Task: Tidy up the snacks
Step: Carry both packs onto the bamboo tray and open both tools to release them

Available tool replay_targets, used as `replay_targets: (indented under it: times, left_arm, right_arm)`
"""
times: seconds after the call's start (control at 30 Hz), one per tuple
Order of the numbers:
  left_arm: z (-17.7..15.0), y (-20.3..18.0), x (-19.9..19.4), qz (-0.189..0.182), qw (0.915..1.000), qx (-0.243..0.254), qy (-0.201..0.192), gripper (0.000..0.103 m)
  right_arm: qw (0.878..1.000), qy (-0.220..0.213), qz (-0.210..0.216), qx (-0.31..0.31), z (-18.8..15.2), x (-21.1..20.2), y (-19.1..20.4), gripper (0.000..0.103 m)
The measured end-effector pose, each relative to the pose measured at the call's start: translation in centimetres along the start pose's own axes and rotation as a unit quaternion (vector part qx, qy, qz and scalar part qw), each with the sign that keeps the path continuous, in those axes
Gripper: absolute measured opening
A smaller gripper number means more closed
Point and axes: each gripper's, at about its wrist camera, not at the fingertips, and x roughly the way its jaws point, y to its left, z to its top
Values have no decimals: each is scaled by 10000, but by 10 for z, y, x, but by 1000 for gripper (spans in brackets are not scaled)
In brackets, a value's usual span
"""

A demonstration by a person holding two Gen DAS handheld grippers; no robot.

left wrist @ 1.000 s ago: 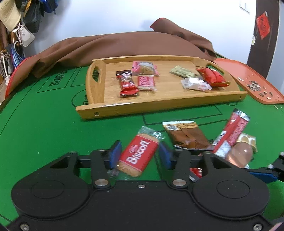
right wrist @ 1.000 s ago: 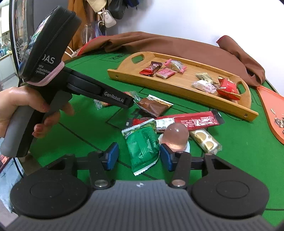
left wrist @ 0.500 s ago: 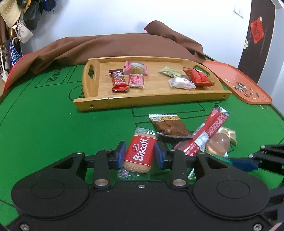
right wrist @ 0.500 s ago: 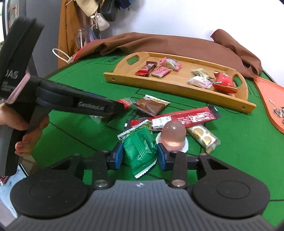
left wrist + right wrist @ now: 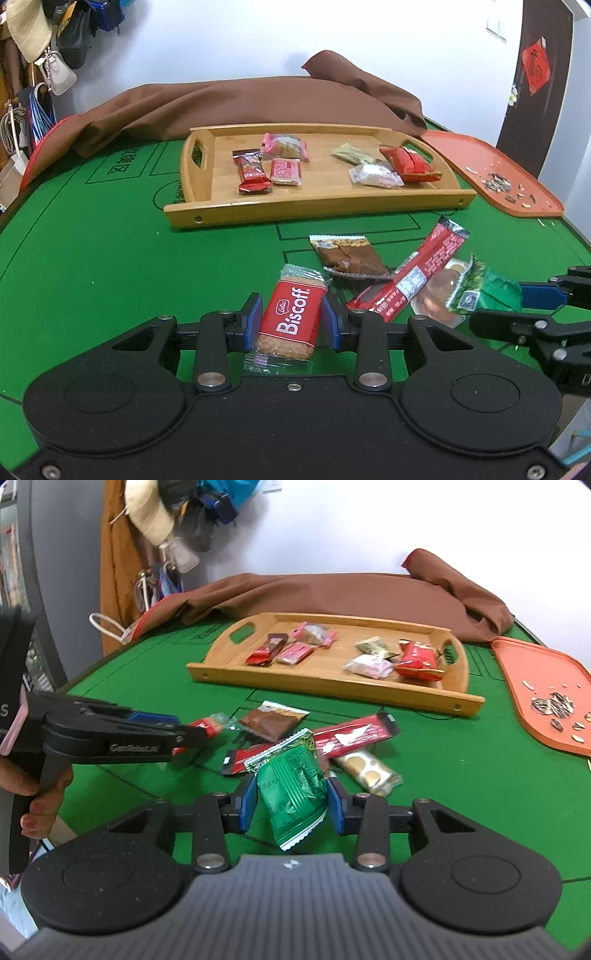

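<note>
My left gripper (image 5: 291, 323) is shut on a red Biscoff biscuit packet (image 5: 293, 319) and holds it above the green table. My right gripper (image 5: 291, 803) is shut on a green snack packet (image 5: 291, 784), lifted off the pile. A wooden tray (image 5: 266, 210) at the back holds several wrapped snacks. On the felt between lie a brown packet (image 5: 349, 258), a long red bar (image 5: 424, 273), a pink jelly cup (image 5: 439, 291) and a packet of round biscuits (image 5: 369, 771). The left gripper also shows in the right wrist view (image 5: 199, 731), and the right gripper in the left wrist view (image 5: 517, 306).
An orange tray (image 5: 491, 166) with sunflower seeds sits at the right table edge. A brown cloth (image 5: 240, 99) lies heaped behind the wooden tray. Bags and a hat hang at the back left.
Both grippers closed on their packets and lifted them: the left on the Biscoff packet, the right on the green packet, which rose off the jelly cup's side.
</note>
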Motion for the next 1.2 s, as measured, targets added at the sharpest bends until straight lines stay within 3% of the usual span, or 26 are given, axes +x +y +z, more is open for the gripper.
replay_targets:
  times: [0.17,0.2,0.23,0.3,0.4,0.57,0.73,0.97,1.13,1.2]
  left_arm:
    - [8,2,-5,11,9999,-77,-112,31]
    - [10,4,-5,-46,9998,-131,-124,6]
    - [13,6,-4,-87,9997,-217,-100,4]
    - [17,9,-2,-184,9992,-347,-76,4]
    - [18,7,1,-39,9996,-254,-103,4]
    - [10,2,3,-77,9999,-154,-7,9]
    - [0,-1,-1,-126,9999,23,-90,39]
    - [-8,-5,8,-50,9999,106,39,43]
    - [-7,-8,9,491,9979,349,-247,54]
    - [-5,-5,14,530,9980,309,-144,54]
  right_arm:
    - [9996,7,-29,270,8,1,-17,45]
    - [9995,12,-37,317,10,2,-20,44]
    - [9993,19,-32,374,12,3,-24,44]
    - [9988,29,-21,487,15,5,-30,44]
    - [9981,3,-46,612,19,7,-37,44]
    - [9979,-20,-80,644,21,10,-39,44]
    - [9978,38,-144,642,20,12,-40,44]
    - [9976,11,-186,667,19,11,-41,44]
    - [9975,47,-178,681,17,13,-43,44]
    - [9975,56,-184,684,16,14,-43,44]
